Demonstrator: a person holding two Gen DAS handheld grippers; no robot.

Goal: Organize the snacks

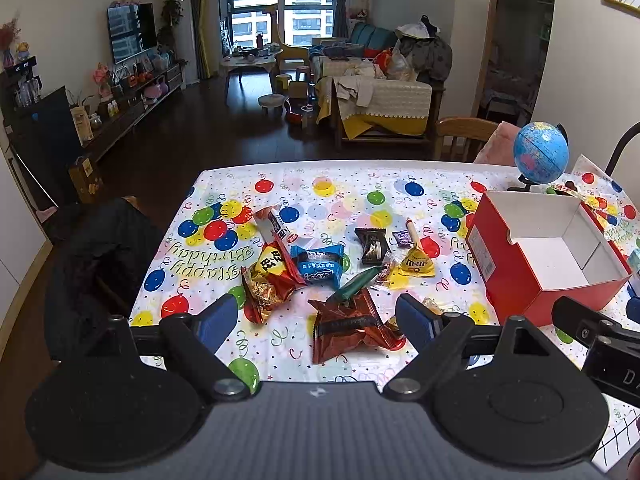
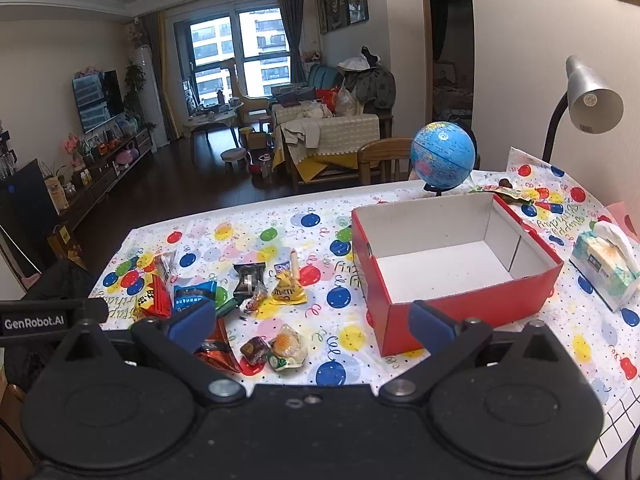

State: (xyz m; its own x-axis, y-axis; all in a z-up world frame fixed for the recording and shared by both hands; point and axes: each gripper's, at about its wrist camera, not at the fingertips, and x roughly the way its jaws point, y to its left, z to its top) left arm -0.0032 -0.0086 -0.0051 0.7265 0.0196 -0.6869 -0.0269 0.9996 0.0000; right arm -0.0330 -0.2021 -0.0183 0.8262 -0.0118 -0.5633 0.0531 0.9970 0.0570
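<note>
From the left wrist camera, the left hand-held gripper [image 1: 316, 314] hovers above the near edge of the bench [image 1: 360, 184], its blue-padded jaws spread wide with nothing between them. Just beyond the jaws lies a crumpled dark red wrapper [image 1: 350, 328], flat and shiny. Farther out is a loose scatter of snacks: a red and yellow bag [image 1: 269, 276], a blue packet [image 1: 318, 266] touching it, a green stick-shaped packet [image 1: 356, 284], a black packet [image 1: 373, 245] and a yellow pyramid-shaped candy pouch [image 1: 416, 264]. To the right stands an open red box [image 1: 516, 280] with a white, empty inside. None of the snacks is in it, so the sorting appears to be at its very start. The likely next move is to lower onto the dark red wrapper, which sits closest; being thin and flat, it may need pinching at a raised crease.

From the right wrist camera, the right hand-held gripper [image 2: 314, 324] also hangs open and empty over the near bench. Between its jaws lie a small brown sweet [image 2: 256, 349] and a clear packet with an orange and green snack [image 2: 287, 348], touching each other. The red box [image 2: 404, 320] stands just to the right, empty, so a pick here calls for only a short carry. A globe [image 2: 444, 154] stands behind the box, and a tissue pack [image 2: 604, 268] lies to its right.
</note>
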